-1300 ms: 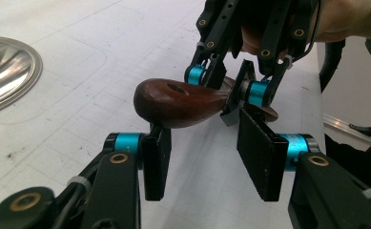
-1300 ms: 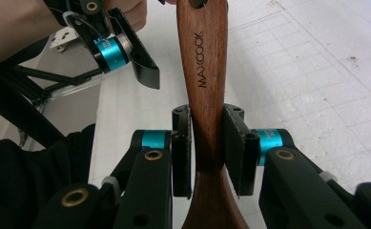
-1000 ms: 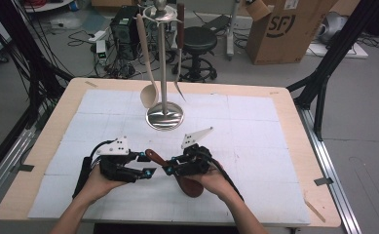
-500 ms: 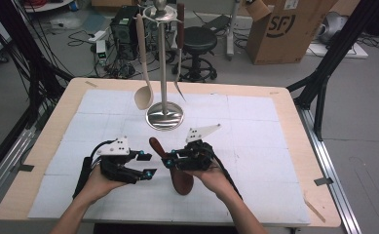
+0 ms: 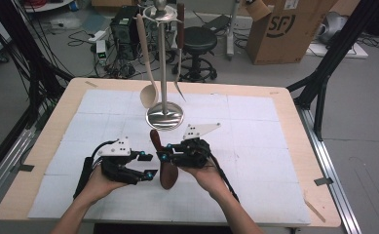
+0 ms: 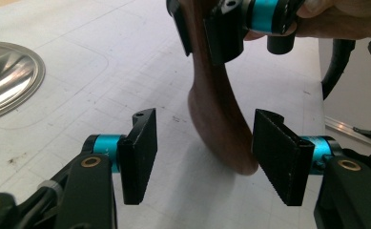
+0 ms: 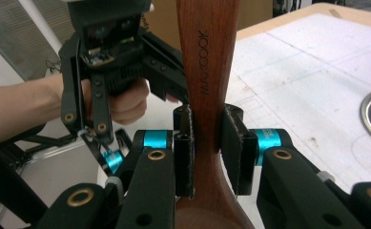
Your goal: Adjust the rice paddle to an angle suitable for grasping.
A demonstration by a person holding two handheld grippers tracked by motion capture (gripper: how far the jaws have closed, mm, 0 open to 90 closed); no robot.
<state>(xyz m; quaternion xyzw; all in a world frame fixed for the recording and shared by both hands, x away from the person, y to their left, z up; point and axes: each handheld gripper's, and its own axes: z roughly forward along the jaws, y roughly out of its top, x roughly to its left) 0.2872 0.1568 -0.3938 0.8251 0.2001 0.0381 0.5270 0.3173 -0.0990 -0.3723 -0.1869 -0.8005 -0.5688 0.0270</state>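
**Dark spoon clamped near the stand**

The right gripper [image 5: 163,155] has its jaws pressed onto the handle of a dark wooden spoon [image 5: 166,170], in front of the stand [image 5: 163,115] on its near side. The spoon's bowl points toward the person and hangs just above the white mat [image 5: 255,146]. The left gripper [image 5: 149,165] sits just left of the bowl, jaws apart, gripping nothing. A pale spoon [image 5: 148,92] hangs from the stand.

A: What moved?

B: The right gripper [image 5: 163,156] has lifted the dark spoon [image 5: 166,168] and turned it, so it runs nearly straight toward the person instead of slanting.

A: And the left gripper [image 5: 149,165]?

B: The spoon's bowl has come closer to its spread jaws.
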